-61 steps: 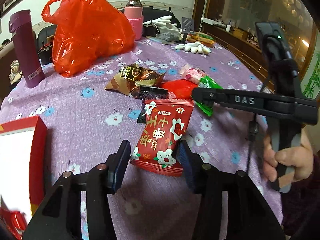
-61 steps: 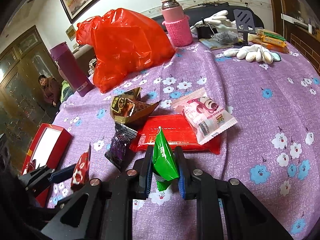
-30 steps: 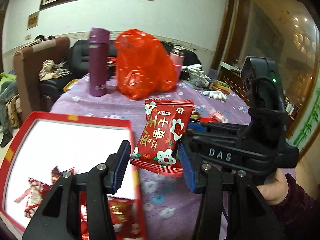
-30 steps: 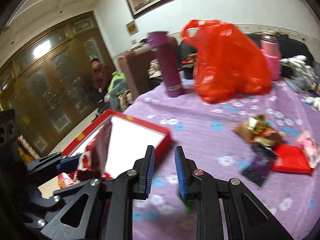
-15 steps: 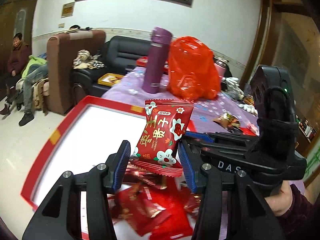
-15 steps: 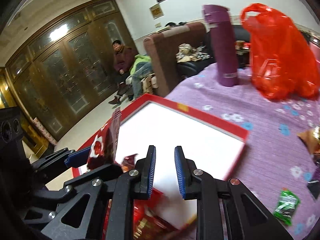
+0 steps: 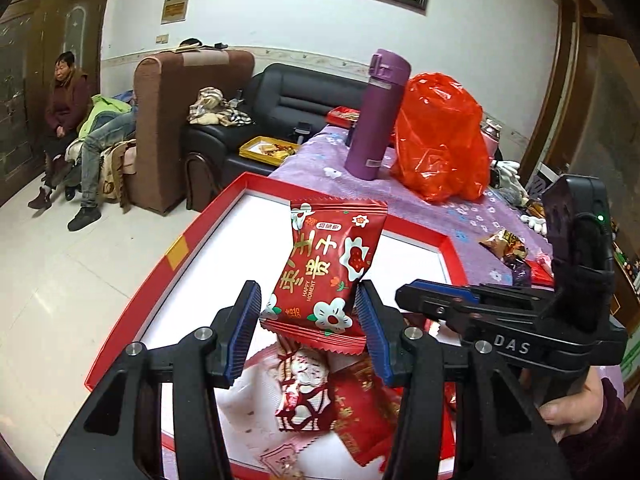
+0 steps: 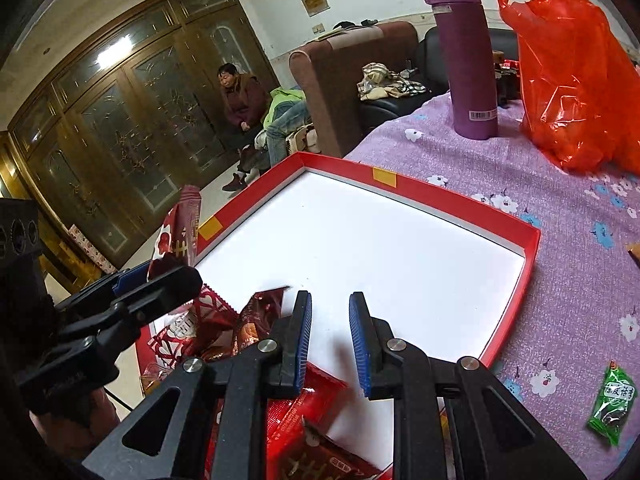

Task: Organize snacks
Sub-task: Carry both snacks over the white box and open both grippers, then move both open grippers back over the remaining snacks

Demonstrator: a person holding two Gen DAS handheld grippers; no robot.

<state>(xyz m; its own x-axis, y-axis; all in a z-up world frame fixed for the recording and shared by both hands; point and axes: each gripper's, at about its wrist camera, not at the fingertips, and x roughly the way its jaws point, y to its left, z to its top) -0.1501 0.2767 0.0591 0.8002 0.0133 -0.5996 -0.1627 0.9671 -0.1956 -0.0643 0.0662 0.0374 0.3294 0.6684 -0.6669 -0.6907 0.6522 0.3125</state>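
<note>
My left gripper (image 7: 308, 320) is shut on a red flowered snack packet (image 7: 326, 260) and holds it above the near part of a red box with a white floor (image 7: 212, 224). Several red packets (image 7: 320, 408) lie in the box below it. My right gripper (image 8: 326, 340) is open a little and empty, over the same red box (image 8: 400, 216) and its packets (image 8: 304, 412). A green snack packet (image 8: 614, 402) lies on the purple cloth to the right of the box. The left gripper and its packet (image 8: 178, 240) show at the left of the right wrist view.
A purple flask (image 7: 378, 116) and a red plastic bag (image 7: 440, 144) stand on the flowered purple tablecloth (image 8: 580, 248) beyond the box. More snacks (image 7: 508, 248) lie at the right. The table edge is left of the box; sofas and a seated person (image 7: 64, 92) are beyond.
Both grippers swung left from the snack pile to over the red box. The green packet left the right gripper and lies on the cloth. The left gripper still holds the red packet.
</note>
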